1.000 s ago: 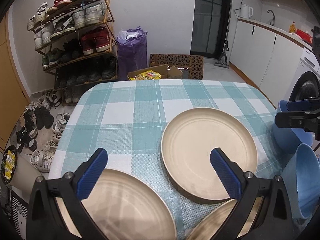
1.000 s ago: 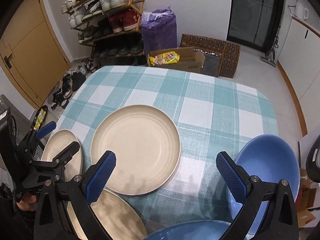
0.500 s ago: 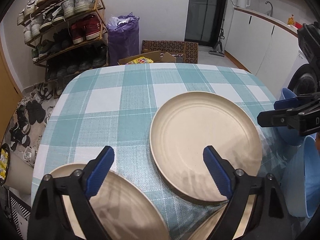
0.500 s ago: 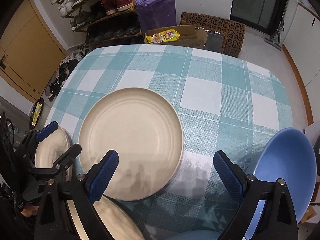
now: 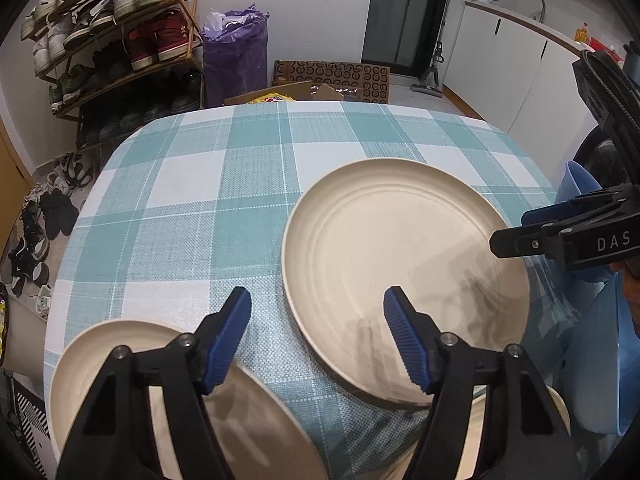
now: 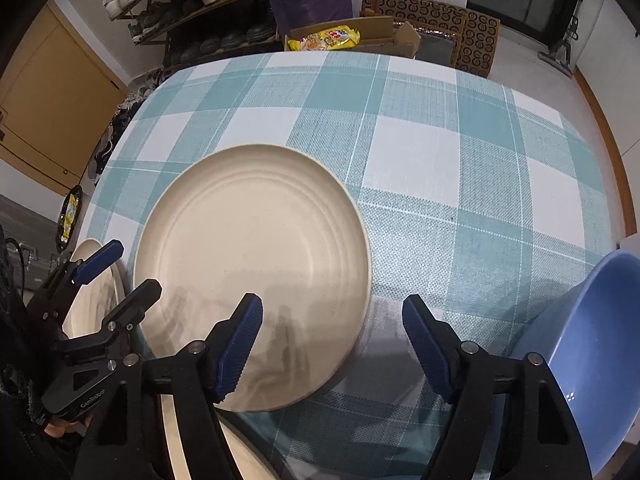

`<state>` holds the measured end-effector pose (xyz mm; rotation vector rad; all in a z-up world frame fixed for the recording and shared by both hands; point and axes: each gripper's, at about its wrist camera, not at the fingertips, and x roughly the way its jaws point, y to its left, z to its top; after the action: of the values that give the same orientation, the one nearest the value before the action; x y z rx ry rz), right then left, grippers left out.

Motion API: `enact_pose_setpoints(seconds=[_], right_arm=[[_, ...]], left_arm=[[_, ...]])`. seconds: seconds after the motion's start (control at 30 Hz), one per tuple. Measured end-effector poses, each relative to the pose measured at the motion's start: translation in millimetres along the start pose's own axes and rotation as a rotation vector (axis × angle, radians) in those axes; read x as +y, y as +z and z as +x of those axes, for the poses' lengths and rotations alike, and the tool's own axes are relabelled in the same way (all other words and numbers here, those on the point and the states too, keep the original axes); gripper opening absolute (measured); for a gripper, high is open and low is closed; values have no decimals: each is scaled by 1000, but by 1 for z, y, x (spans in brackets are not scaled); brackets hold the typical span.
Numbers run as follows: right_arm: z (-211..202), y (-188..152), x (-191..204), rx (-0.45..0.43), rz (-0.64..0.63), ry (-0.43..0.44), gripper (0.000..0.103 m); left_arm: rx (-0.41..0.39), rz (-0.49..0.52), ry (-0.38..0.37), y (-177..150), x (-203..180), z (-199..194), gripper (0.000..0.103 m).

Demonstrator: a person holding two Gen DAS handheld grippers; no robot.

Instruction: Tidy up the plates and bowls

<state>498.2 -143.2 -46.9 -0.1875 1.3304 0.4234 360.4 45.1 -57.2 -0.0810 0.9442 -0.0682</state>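
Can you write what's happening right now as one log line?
left gripper: closing, empty | right gripper: closing, empty | big cream plate: on table, untouched

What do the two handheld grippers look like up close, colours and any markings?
Both are black plastic frames with silver screws, each ending in two ribbed blue pads. The left gripper carries white "GenRobot" lettering on its side. The right gripper shows white letters "DAS" on its side, seen from the left wrist view.
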Motion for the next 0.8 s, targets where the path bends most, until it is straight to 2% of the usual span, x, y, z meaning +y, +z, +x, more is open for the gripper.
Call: enact_pose_setpoints(seconds=[0.1, 0.17, 0.43, 0.67, 0.8], right_arm=[[6, 1, -1, 12, 3, -9, 67], [8, 1, -2, 19, 7, -13, 59], [12, 1, -2, 31, -1, -29, 45], [16, -2, 1, 43, -26, -53, 30], [16, -3, 2, 38, -31, -71, 26]], left_arm=[[11, -2, -4, 0, 0, 2, 58], [18, -3, -9, 0, 1, 4, 56], [33, 4, -11, -2, 0, 7, 34], [31, 9, 3, -1, 2, 7, 26], [32, 7, 6, -1, 3, 7, 25]])
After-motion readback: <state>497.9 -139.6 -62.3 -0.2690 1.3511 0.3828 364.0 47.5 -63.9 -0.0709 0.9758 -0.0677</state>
